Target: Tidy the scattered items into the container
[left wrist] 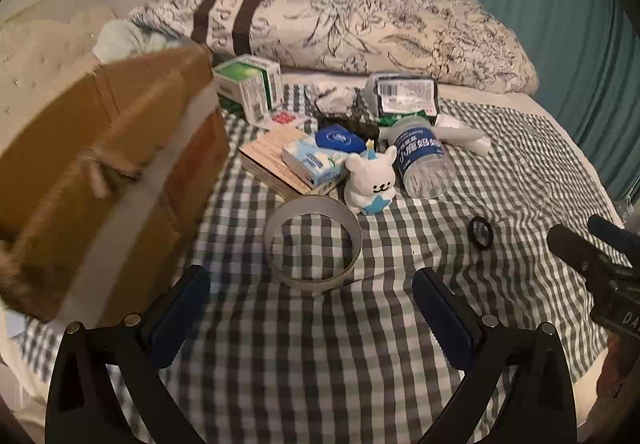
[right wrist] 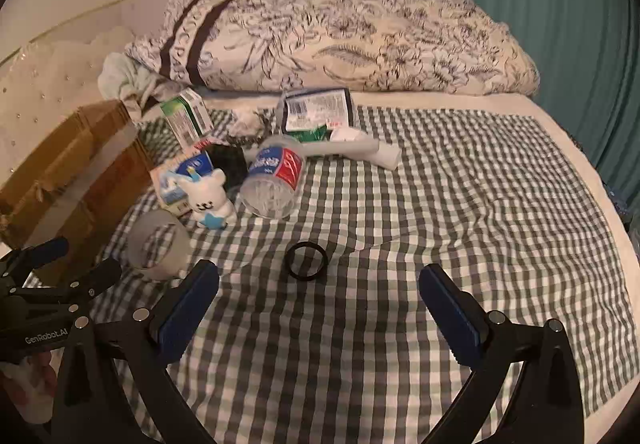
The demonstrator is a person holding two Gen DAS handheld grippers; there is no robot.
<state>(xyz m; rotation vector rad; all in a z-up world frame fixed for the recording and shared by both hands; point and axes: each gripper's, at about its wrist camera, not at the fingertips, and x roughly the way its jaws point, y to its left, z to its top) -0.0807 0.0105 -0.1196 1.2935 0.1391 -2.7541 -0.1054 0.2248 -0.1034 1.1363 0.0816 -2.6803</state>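
Blue pads line both pairs of jaws, and we see each pair spread wide with nothing between them. Just ahead of our left gripper [left wrist: 311, 308] lies a grey tape ring [left wrist: 312, 242], flat on the green-and-white checked sheet [left wrist: 320, 356], centred on the gap but not touched by either finger. Ahead of our right gripper [right wrist: 319, 304] a small black ring [right wrist: 307, 259] rests on the same sheet, also centred and clear of the fingers. Beyond the tape ring stands a white bear figurine [left wrist: 370, 179] with a blue star at its base, upright and close behind the ring. Beside the bear a clear plastic jar [left wrist: 422, 159] with a blue label lies on its side, mouth toward us. Behind these the other scattered things crowd together: a blue-and-white carton [left wrist: 314, 161] on a flat tan box [left wrist: 266, 159], a green-and-white box [left wrist: 250, 85], a dark barcoded packet [left wrist: 402, 91] and a white tube [left wrist: 464, 137]. At the left edge rises the brown cardboard box [left wrist: 108, 171], taped across, its flap blurred and close to the left camera. A flower-printed quilt [left wrist: 360, 23] is bunched along the far side, with a teal curtain [left wrist: 560, 23] at the right.
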